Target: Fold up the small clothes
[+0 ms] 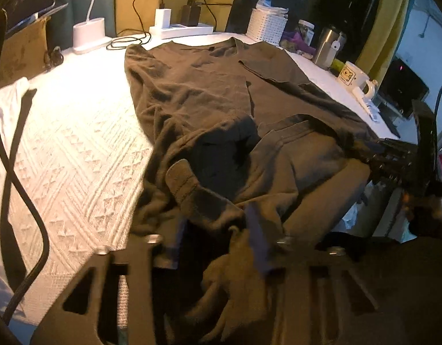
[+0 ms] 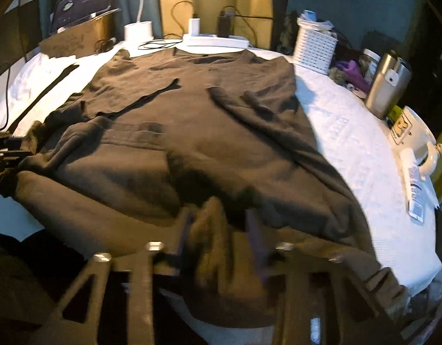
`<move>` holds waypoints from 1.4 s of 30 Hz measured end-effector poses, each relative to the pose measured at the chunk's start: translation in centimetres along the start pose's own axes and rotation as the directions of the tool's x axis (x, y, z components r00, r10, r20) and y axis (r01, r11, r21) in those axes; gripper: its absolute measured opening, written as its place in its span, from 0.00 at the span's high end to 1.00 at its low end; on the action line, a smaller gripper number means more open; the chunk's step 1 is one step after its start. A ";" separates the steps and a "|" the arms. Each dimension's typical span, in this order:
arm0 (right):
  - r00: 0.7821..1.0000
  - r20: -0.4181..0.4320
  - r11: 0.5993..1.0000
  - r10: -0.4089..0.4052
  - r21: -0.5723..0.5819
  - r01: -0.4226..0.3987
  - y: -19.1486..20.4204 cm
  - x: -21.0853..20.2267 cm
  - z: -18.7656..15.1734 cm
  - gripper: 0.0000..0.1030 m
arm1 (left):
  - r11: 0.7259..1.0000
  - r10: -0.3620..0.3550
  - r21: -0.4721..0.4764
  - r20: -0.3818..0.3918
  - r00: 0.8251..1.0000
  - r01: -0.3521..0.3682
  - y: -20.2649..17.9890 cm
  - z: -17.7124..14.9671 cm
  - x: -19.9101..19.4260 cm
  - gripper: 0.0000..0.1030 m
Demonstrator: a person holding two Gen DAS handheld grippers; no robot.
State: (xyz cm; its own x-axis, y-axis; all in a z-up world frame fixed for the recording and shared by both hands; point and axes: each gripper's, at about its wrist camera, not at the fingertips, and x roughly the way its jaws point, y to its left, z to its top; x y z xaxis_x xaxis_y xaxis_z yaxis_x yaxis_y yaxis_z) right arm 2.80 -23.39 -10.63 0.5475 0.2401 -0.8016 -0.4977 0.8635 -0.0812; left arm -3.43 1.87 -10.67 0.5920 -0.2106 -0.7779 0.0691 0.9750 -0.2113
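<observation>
A dark brown T-shirt [image 1: 221, 92] lies spread on a white textured cloth [image 1: 71, 143], collar at the far side, both sleeves folded inward. Its near hem is lifted and bunched. My left gripper [image 1: 218, 235] is shut on the hem's left part, with brown cloth pinched between the fingers. My right gripper [image 2: 221, 224] is shut on the hem's right part of the shirt [image 2: 209, 120]. The right gripper also shows at the right edge of the left wrist view [image 1: 399, 158], and the left gripper at the left edge of the right wrist view [image 2: 8, 155].
Along the far edge stand a white power strip [image 2: 215, 40] with chargers, a white lamp base [image 2: 138, 31] and a white basket [image 2: 314, 47]. On the right are a steel tumbler [image 2: 386, 86], a white mug [image 2: 416, 138] and a tube. A black cable [image 1: 8, 143] hangs at left.
</observation>
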 end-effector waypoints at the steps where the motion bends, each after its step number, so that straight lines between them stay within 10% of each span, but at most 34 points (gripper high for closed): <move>1: 1.000 -0.002 1.000 -0.008 0.003 0.008 -0.3 0.0 0.1 0.84 | 1.000 0.004 0.003 0.010 1.000 -0.005 -0.1 0.1 -0.2 0.82; 18: 0.988 0.007 0.986 -0.153 0.069 0.152 -7.1 3.0 5.6 0.85 | 0.992 0.120 0.000 0.209 0.970 -0.123 1.2 4.6 -3.7 0.87; 20: 0.987 -0.012 0.985 -0.160 0.060 0.160 -7.3 3.6 5.7 0.77 | 0.988 0.150 -0.007 0.197 0.969 -0.151 1.9 4.5 -3.2 0.86; 22: 0.977 -0.002 0.974 -0.215 0.074 0.215 -7.9 3.2 5.4 0.39 | 0.986 0.168 -0.023 0.175 0.970 -0.166 2.5 4.2 -2.7 0.86; 24: 0.976 0.010 0.969 -0.220 0.122 0.217 -9.0 2.4 4.9 0.22 | 0.984 0.176 -0.040 0.154 0.972 -0.172 3.2 3.9 -2.5 0.86; 28: 0.980 0.032 0.964 -0.198 0.188 0.189 -10.6 0.4 3.7 0.22 | 0.982 0.184 -0.052 0.122 0.975 -0.179 3.8 3.5 -2.3 0.85; 33: 0.976 0.058 0.962 -0.209 0.192 0.194 -9.7 -1.9 2.4 0.22 | 0.982 0.170 -0.095 0.104 0.980 -0.160 5.1 2.9 -1.7 0.37; 42: 0.987 0.112 0.982 -0.119 0.162 0.100 -6.2 -5.0 1.6 0.22 | 0.990 0.111 -0.098 0.075 0.991 -0.103 4.7 3.0 -0.6 0.37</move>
State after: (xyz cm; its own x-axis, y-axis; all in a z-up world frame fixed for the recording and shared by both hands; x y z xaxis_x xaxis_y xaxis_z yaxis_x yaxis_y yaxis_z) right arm 4.22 -29.20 -5.14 0.6742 0.1839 -0.7153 -0.3250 0.9436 -0.0637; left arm -1.06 6.76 -9.44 0.6546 -0.0955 -0.7499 -0.0715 0.9797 -0.1872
